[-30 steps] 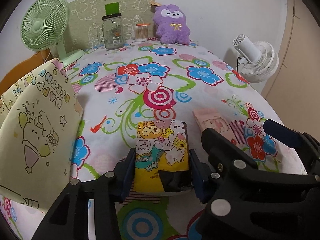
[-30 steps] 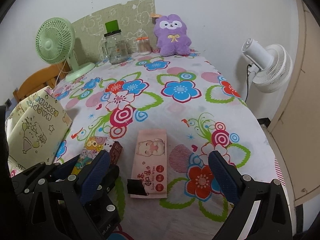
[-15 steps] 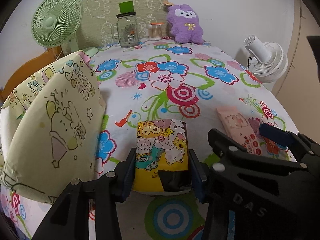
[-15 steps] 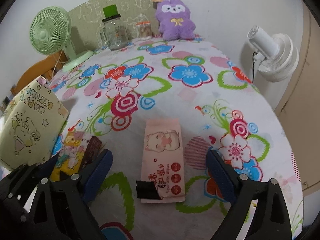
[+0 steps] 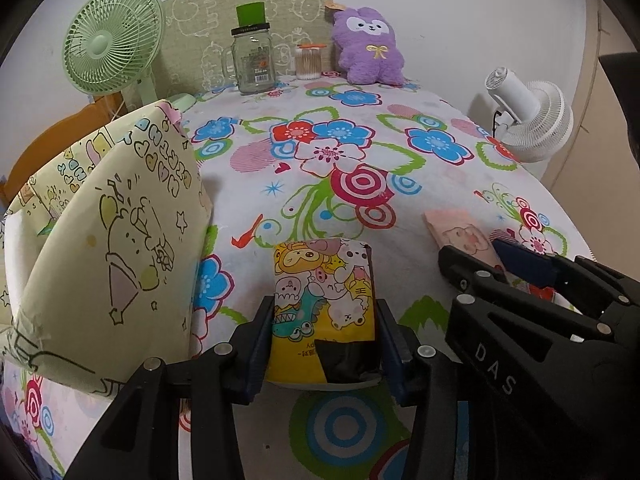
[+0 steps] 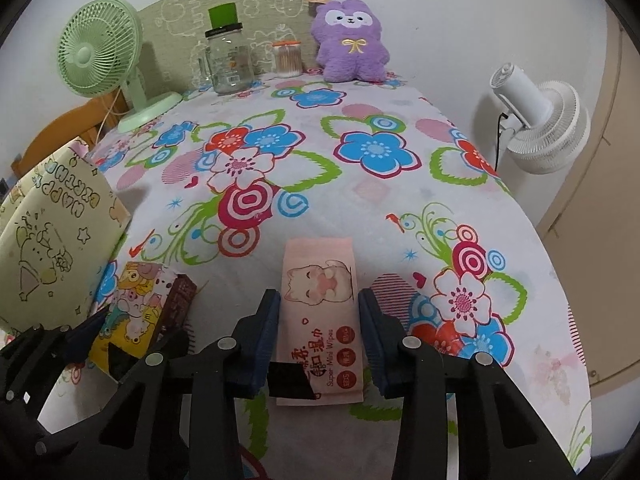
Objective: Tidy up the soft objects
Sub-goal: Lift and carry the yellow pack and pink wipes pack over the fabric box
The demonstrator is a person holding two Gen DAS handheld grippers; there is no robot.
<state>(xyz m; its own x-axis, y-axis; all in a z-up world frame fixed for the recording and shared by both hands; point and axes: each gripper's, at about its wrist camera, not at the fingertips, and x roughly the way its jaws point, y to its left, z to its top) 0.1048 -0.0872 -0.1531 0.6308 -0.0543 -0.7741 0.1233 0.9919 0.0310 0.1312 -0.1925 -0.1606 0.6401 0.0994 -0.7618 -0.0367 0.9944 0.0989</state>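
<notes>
My left gripper [image 5: 324, 320] is shut on a yellow cartoon tissue pack [image 5: 322, 292], which it holds just above the flowered tablecloth; the pack also shows in the right wrist view [image 6: 132, 312]. My right gripper [image 6: 318, 312] has its jaws around a pink wet-wipes pack [image 6: 320, 304] that lies flat on the table; small gaps show on both sides of the pack. The pink pack also shows in the left wrist view [image 5: 464, 234], partly hidden behind the right gripper. A purple plush toy [image 5: 370, 50] sits at the far edge.
A cream cartoon gift bag [image 5: 108, 236] stands at the left, close to the left gripper. At the back stand a green fan [image 5: 114, 46], a glass jar [image 5: 254, 60] and a cotton-swab pot [image 5: 309, 62]. A white fan [image 5: 528, 120] stands beyond the table's right edge.
The right gripper has moved forward over the pink pack and its jaws have narrowed around it. The left gripper keeps hold of the yellow pack and has shifted slightly.
</notes>
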